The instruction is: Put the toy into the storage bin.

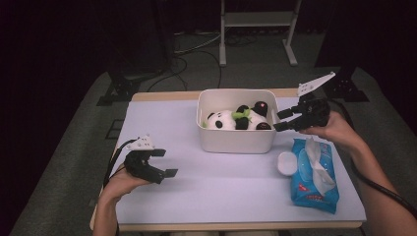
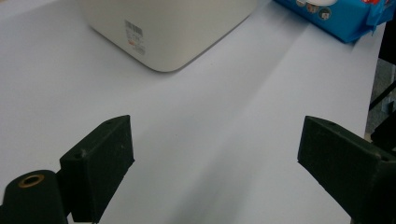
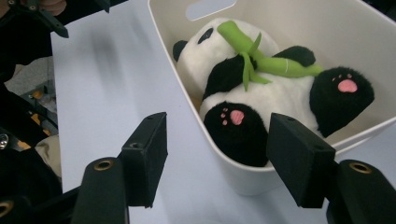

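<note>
A white bin (image 1: 236, 141) stands at the back middle of the table. In it lies a black-and-white panda plush (image 1: 227, 119) holding a green bamboo stalk (image 3: 261, 58). My right gripper (image 1: 278, 122) hovers at the bin's right end, its jaws pointing at the rim. In the right gripper view the gripper (image 3: 217, 140) is open, with the bin's near wall and the panda's pink-padded foot (image 3: 236, 116) beyond its tips; nothing is held. My left gripper (image 1: 167, 162) rests open at the front left, and in its own view (image 2: 215, 158) there is bare table between the jaws.
A blue pack of wet wipes (image 1: 314, 177) lies at the front right with a tissue pulled up. A small white round lid (image 1: 286, 163) sits beside it. The white tabletop (image 1: 221, 196) stretches between the left gripper and the bin (image 2: 173, 28).
</note>
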`<control>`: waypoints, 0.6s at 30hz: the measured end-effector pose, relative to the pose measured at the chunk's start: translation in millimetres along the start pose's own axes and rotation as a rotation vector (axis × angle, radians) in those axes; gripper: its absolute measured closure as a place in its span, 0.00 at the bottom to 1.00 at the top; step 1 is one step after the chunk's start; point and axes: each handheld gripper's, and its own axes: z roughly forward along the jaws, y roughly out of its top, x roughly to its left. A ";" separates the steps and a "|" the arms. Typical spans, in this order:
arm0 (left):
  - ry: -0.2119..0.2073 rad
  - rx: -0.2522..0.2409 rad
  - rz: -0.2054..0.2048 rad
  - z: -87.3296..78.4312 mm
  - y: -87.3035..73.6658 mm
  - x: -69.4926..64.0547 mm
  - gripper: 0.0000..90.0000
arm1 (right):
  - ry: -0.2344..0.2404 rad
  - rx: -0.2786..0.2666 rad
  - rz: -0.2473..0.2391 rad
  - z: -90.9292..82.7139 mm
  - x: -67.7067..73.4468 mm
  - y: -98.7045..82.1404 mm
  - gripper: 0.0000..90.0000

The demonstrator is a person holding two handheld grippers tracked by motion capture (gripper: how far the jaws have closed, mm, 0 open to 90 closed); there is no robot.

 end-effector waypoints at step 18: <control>0.007 -0.001 -0.010 2.9 -1.5 0.7 0.11 | -0.004 -0.023 0.028 -2.3 7.6 -35.5 0.40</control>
